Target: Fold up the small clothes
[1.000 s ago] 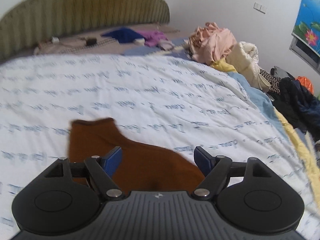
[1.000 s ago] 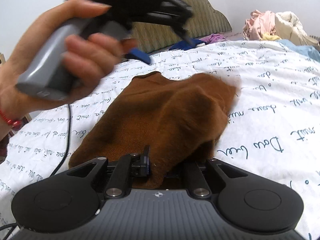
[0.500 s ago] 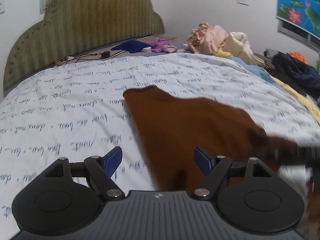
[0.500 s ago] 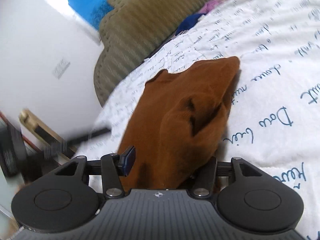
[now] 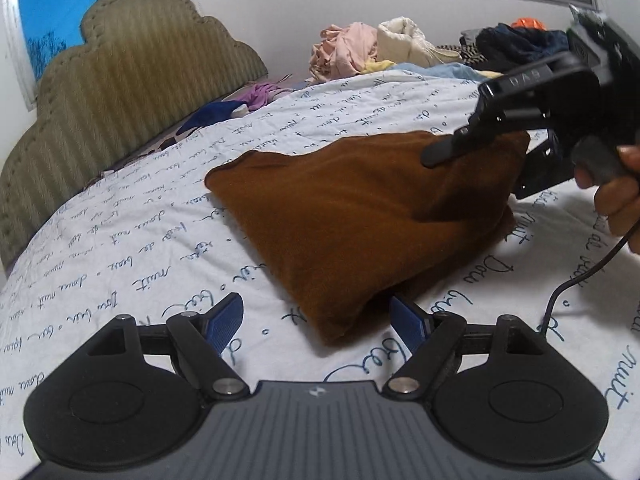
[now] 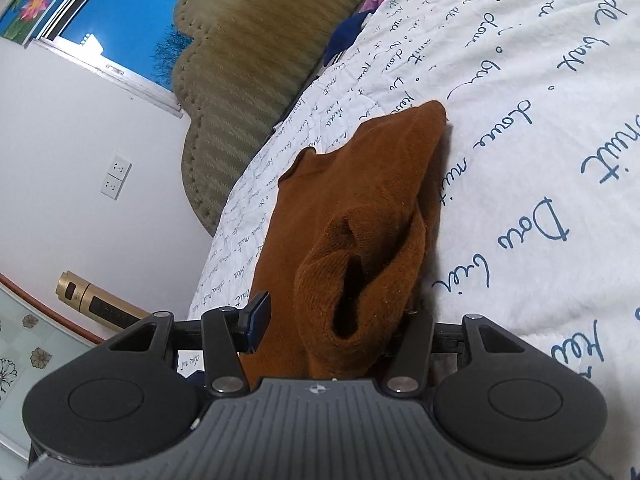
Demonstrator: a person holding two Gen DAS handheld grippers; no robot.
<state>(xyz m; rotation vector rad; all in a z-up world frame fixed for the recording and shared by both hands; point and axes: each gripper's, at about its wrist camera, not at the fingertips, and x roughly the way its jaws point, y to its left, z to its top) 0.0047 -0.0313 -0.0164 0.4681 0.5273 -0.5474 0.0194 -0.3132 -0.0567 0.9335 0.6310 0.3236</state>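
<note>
**Carrying the fold across**

The brown garment (image 5: 360, 216) lies on the bed (image 5: 120, 240), one edge lifted. Draw that edge over low and level so the layers meet squarely. The right gripper (image 6: 336, 328) is clenched on the bunched edge. The left gripper (image 5: 316, 320) hovers released, empty, beside the near corner.

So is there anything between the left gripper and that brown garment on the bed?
Nothing visible. The left gripper has its jaws open just short of the brown garment, with only bare bedspread between. The right gripper is at the far corner, out of the way.
</note>
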